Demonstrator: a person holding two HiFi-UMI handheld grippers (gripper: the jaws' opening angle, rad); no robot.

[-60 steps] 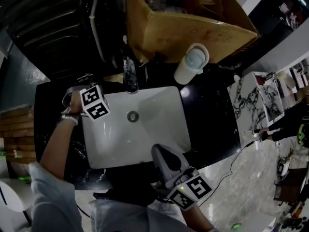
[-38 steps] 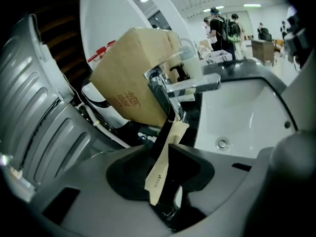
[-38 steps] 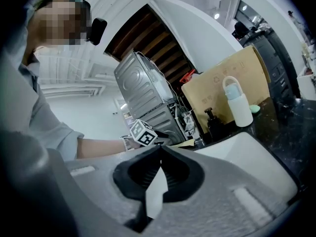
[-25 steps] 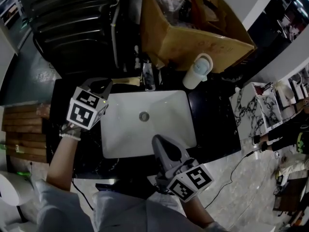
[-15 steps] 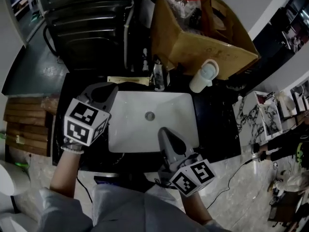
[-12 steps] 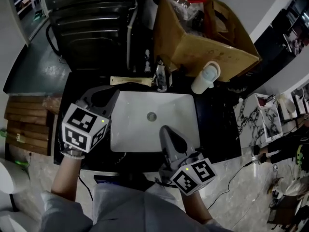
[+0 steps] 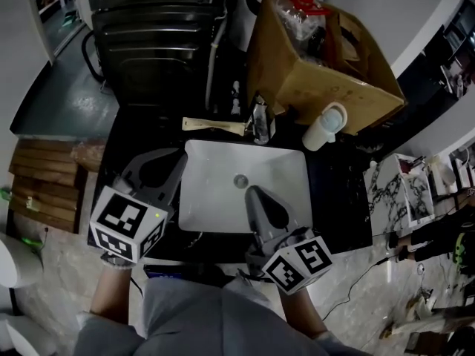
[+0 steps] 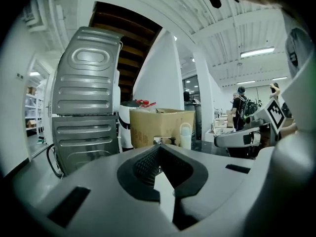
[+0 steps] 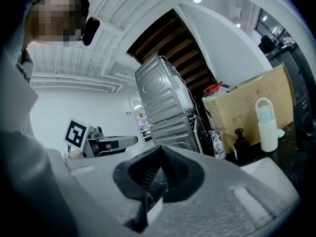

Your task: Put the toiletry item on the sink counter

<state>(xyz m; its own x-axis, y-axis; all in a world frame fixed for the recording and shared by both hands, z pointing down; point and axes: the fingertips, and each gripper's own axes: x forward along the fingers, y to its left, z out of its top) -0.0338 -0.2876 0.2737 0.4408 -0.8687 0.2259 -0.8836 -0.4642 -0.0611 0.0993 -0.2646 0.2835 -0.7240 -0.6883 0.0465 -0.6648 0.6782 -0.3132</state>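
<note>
Counter (image 7: 338, 199): black, with a white sink (image 7: 215, 191); toiletry item (image 7: 214, 125) lies behind the sink.
Left tongs (image 7: 180, 159): I hold them closed, empty.
Right tongs (image 7: 251, 193): closed, empty, over my sink's front edge.

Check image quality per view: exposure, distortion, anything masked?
Head view: underexposed overall; the white sink is the only bright area, and the black counter loses detail. Left gripper view: heavy fisheye, black vignette at the corners, ceiling light strip near clipping. Right gripper view: same fisheye bend, plus a mosaic patch at top left laid over a face.
</note>
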